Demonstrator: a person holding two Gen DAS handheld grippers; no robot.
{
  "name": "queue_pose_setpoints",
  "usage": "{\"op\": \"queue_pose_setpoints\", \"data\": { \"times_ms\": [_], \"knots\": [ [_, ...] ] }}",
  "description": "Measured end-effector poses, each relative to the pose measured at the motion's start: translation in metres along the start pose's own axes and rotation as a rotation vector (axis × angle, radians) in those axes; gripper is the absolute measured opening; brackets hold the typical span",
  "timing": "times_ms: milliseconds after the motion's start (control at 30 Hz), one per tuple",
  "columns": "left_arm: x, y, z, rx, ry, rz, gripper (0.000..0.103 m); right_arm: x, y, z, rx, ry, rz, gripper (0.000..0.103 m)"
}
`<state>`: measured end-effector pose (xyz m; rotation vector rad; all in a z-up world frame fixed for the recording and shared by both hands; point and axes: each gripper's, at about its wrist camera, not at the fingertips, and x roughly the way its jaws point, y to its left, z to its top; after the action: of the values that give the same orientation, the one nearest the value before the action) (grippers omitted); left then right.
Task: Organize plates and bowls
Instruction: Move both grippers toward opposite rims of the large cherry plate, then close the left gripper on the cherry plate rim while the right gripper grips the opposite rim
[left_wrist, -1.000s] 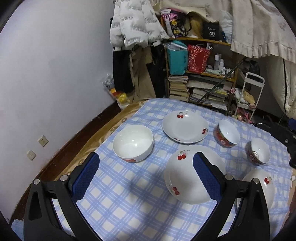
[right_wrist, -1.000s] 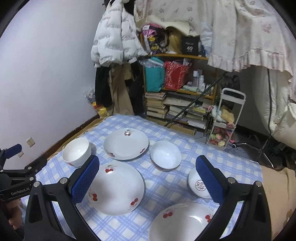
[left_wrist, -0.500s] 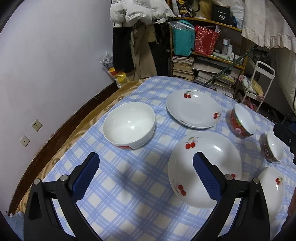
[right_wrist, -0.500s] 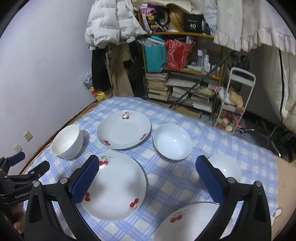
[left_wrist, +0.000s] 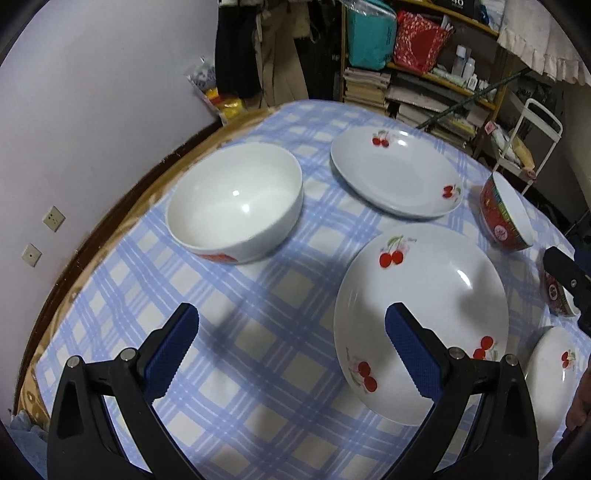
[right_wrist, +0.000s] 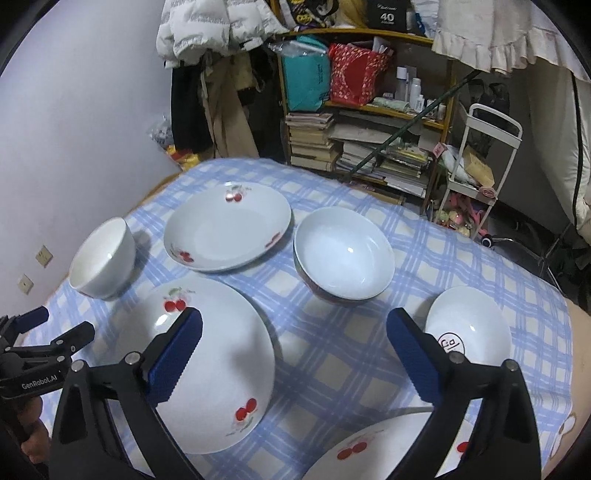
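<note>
A blue checked cloth (left_wrist: 258, 369) covers the table. On it stand a white bowl (left_wrist: 236, 201) at the left, a far cherry plate (left_wrist: 395, 173), a near cherry plate (left_wrist: 421, 317), a third cherry plate (left_wrist: 554, 365), and two red-sided bowls (left_wrist: 506, 218) (left_wrist: 556, 299). My left gripper (left_wrist: 291, 332) is open and empty, above the cloth between the white bowl and the near plate. My right gripper (right_wrist: 295, 343) is open and empty, above the near plate (right_wrist: 207, 362), the middle bowl (right_wrist: 343, 253) and the small bowl (right_wrist: 467, 330). The left gripper (right_wrist: 40, 332) shows at this view's left edge.
A cluttered shelf (right_wrist: 369, 107) with books and bags, hanging coats (right_wrist: 221, 29) and a white trolley (right_wrist: 476, 173) stand beyond the table's far edge. A wall (left_wrist: 74, 110) with sockets runs along the left. The table's brown edge (left_wrist: 122, 206) lies near the white bowl.
Both grippers have moved forward and down toward the table, so the dishes look larger and closer. The jaws stay open. No dish has moved.
</note>
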<state>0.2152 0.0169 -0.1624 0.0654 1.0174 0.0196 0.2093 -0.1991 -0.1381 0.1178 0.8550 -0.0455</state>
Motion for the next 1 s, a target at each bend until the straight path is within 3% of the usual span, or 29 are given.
{"op": "queue_pose_setpoints", "data": {
  "times_ms": [333, 567, 767, 833, 1000],
  "knots": [
    [0.021, -0.015, -0.004, 0.063, 0.031, -0.024, 0.1, 0.029, 0.015, -0.009, -0.121, 0.044, -0.012, 0.09],
    [0.027, -0.026, -0.008, 0.108, 0.038, -0.06, 0.099, 0.043, 0.005, -0.011, -0.095, 0.106, 0.033, 0.078],
    [0.03, -0.03, -0.012, 0.115, 0.044, -0.13, 0.09, 0.049, 0.008, -0.014, -0.101, 0.122, 0.061, 0.077],
    [0.035, -0.031, -0.013, 0.109, 0.058, -0.132, 0.084, 0.053, 0.009, -0.015, -0.104, 0.138, 0.069, 0.067],
    [0.051, -0.026, -0.015, 0.052, 0.128, -0.17, 0.063, 0.06, 0.008, -0.017, -0.072, 0.185, 0.107, 0.057]
  ]
}}
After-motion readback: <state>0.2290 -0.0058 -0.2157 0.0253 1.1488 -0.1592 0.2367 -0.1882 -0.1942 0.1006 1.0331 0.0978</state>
